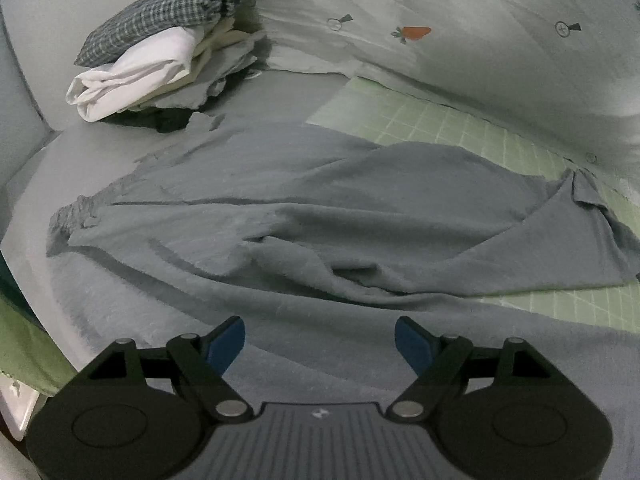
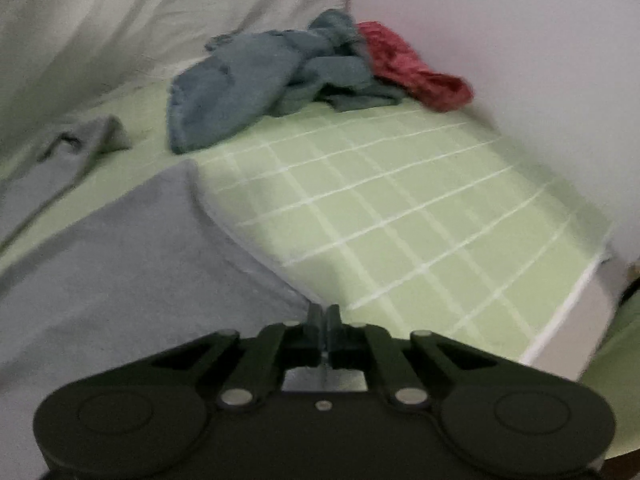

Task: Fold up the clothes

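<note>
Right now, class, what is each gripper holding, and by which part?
The right gripper is shut at the edge of the grey garment, apparently pinching a corner of it. The left gripper is open above the same garment, holding nothing.

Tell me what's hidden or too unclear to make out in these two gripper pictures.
- Right wrist view: whether the shut right gripper pinches the grey garment's edge; its own fingers hide the contact.
- Right wrist view: the blue and red pile is too blurred to name.
- Left wrist view: the folded stack's lowest items are hidden by those on top.
</note>
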Motion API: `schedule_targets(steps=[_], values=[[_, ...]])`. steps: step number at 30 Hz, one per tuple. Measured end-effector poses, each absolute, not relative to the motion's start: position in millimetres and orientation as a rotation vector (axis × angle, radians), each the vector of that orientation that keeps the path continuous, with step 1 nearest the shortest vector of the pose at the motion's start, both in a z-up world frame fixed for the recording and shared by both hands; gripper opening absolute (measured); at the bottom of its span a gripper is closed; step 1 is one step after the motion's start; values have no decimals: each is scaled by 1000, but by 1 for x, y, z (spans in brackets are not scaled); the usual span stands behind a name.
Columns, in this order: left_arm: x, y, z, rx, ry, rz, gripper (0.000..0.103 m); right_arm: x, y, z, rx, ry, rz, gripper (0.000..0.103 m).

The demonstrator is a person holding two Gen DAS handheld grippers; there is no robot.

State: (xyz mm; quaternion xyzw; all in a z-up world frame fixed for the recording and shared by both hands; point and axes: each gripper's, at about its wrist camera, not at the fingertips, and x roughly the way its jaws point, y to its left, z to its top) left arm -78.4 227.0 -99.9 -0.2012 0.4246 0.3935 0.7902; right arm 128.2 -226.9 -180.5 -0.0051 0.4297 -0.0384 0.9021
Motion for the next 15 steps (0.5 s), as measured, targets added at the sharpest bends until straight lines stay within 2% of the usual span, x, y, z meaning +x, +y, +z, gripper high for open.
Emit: schedule_targets(steps=[3,7,9,10,11,15], values=[[-77,231,-100,-424,915,852,83,130,-247,-181,14,896,-176,2],[-82,244,-100,-435,915,869,83,136,-248,-179,-87,940,-246,5],[-88,254,-98,-444,912,880,83,137,-239,-174,-136,938,-256,23],[-91,261,-98,-449,910,887,83,137,-233,-170,-158,925,-258,39],[-93,268,-97,-457,908,893,83,137,-226,-167,-179,912,-260,49],[-100,297,-97,-494,893,911,83,146,-191,-148,-138,859,-246,51]])
